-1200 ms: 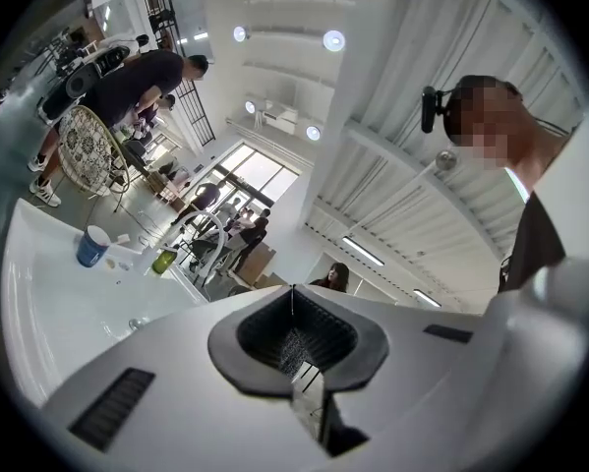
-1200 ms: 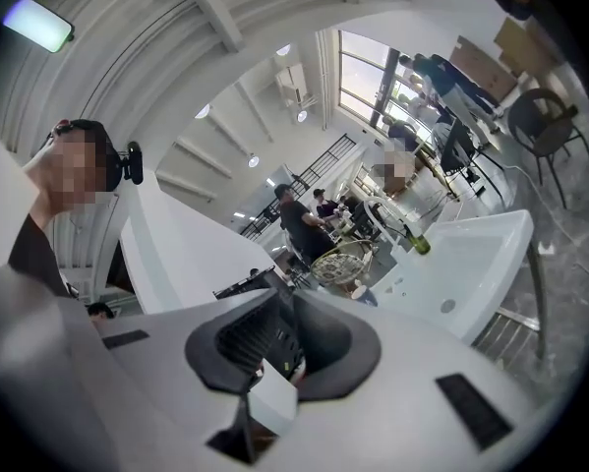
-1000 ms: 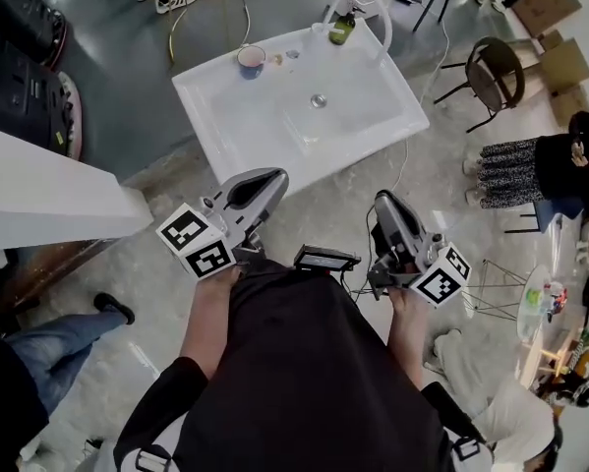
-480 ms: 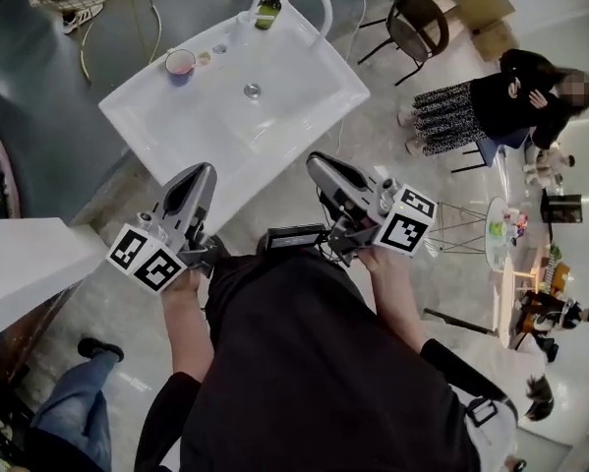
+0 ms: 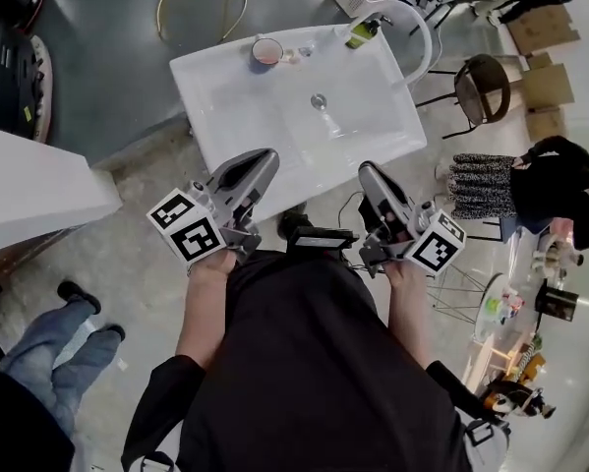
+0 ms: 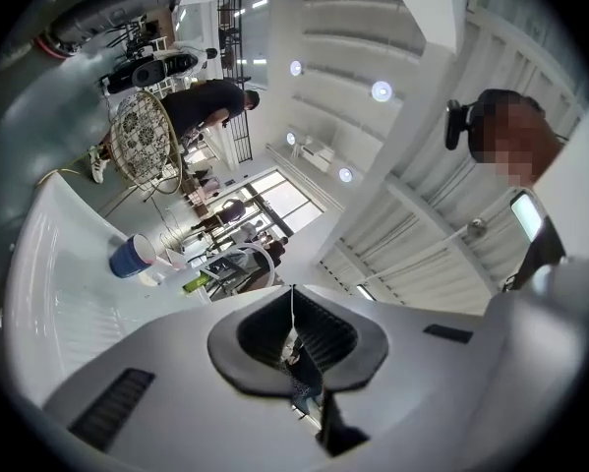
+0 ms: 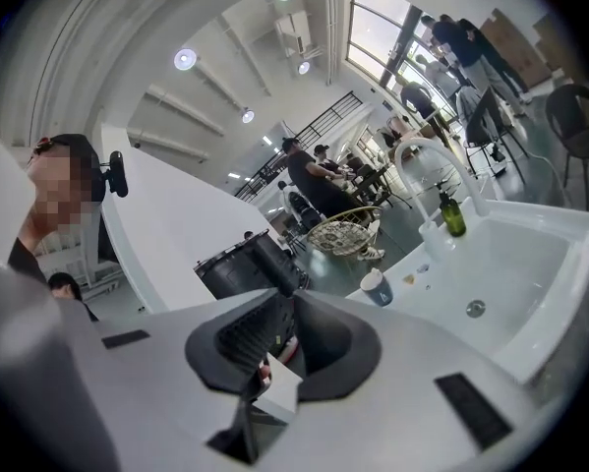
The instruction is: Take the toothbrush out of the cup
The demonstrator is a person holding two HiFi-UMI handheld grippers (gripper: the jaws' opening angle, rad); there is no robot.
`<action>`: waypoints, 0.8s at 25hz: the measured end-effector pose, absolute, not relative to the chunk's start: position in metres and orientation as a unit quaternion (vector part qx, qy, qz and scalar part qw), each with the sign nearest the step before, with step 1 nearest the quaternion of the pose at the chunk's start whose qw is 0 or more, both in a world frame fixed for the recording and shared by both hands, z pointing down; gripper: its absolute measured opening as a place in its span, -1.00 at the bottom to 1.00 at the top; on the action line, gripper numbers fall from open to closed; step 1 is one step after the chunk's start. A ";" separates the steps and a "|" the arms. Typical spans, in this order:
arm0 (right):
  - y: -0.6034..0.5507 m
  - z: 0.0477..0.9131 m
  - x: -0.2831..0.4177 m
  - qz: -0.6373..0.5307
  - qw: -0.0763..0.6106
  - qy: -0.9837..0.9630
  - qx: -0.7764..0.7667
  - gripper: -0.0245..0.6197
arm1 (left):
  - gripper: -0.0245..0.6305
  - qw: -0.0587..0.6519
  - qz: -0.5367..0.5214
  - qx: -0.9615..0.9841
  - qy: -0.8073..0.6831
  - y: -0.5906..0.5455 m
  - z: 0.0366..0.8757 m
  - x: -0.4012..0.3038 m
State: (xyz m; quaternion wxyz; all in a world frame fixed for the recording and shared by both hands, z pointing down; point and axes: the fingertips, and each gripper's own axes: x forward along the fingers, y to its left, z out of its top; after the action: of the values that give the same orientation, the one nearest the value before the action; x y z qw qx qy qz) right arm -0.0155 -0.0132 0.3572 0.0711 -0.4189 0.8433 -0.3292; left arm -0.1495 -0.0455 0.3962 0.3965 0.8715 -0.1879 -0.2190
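Observation:
A blue cup (image 5: 266, 50) stands on the far left corner of the white sink (image 5: 265, 116); it also shows in the left gripper view (image 6: 131, 257) and the right gripper view (image 7: 376, 286). I cannot make out a toothbrush in it. My left gripper (image 5: 263, 157) hovers over the sink's near edge, its pads meeting in a thin line (image 6: 293, 298), shut and empty. My right gripper (image 5: 367, 170) is level with it, at the sink's near right. Its jaws (image 7: 280, 303) stand together, with a small white piece with a red bit low near their base.
A green bottle (image 5: 364, 33) and a curved white faucet (image 5: 417, 23) stand at the sink's far right. A white counter (image 5: 29, 195) lies to the left. A chair (image 5: 481, 87) and a seated person (image 5: 559, 170) are on the right, and someone's legs (image 5: 48, 332) at lower left.
The head view has swung round, so the sink sits at a different place in it. Both grippers have shifted with the body and stay near the sink's front edge. Neither jaw gap has visibly changed.

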 end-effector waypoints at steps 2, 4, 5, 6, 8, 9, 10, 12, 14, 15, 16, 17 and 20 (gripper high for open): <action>-0.027 0.361 -0.015 -0.334 0.072 0.850 -0.400 -0.81 | -0.90 0.393 -0.216 0.870 -0.205 -0.049 0.399 -0.147; -0.044 0.363 -0.014 -0.337 0.076 0.860 -0.375 -0.81 | -0.90 0.384 -0.207 0.871 -0.225 -0.058 0.401 -0.143; -0.053 0.365 -0.013 -0.339 0.079 0.865 -0.361 -0.81 | -0.90 0.377 -0.200 0.873 -0.236 -0.063 0.402 -0.139; -0.061 0.368 -0.009 -0.341 0.081 0.869 -0.350 -0.81 | -0.90 0.369 -0.190 0.876 -0.246 -0.069 0.403 -0.134; -0.077 0.379 0.003 -0.351 0.083 0.872 -0.331 -0.81 | -0.90 0.351 -0.168 0.881 -0.268 -0.082 0.407 -0.121; -0.085 0.384 0.010 -0.358 0.083 0.872 -0.322 -0.81 | -0.90 0.343 -0.158 0.882 -0.281 -0.089 0.409 -0.114; -0.093 0.388 0.018 -0.365 0.084 0.873 -0.313 -0.82 | -0.90 0.334 -0.151 0.882 -0.295 -0.096 0.409 -0.106; -0.108 0.392 0.035 -0.374 0.091 0.875 -0.293 -0.82 | -0.90 0.319 -0.136 0.881 -0.321 -0.107 0.408 -0.091; -0.122 0.396 0.051 -0.381 0.096 0.877 -0.277 -0.82 | -0.89 0.308 -0.115 0.878 -0.348 -0.119 0.411 -0.074; -0.128 0.398 0.060 -0.384 0.097 0.878 -0.268 -0.82 | -0.90 0.307 -0.105 0.875 -0.361 -0.125 0.414 -0.066; -0.134 0.399 0.067 -0.387 0.097 0.880 -0.259 -0.82 | -0.89 0.308 -0.096 0.870 -0.373 -0.129 0.417 -0.059; -0.139 0.400 0.074 -0.388 0.095 0.882 -0.250 -0.82 | -0.89 0.311 -0.089 0.864 -0.384 -0.132 0.420 -0.052; -0.151 0.406 0.085 -0.385 0.089 0.892 -0.221 -0.82 | -0.89 0.318 -0.064 0.850 -0.416 -0.138 0.434 -0.043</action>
State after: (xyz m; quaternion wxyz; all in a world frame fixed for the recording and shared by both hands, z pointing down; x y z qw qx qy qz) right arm 0.0852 -0.1511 0.4061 0.0885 -0.2206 0.8916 -0.3855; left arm -0.0425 -0.1376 0.4345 0.3175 0.8499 -0.4156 -0.0643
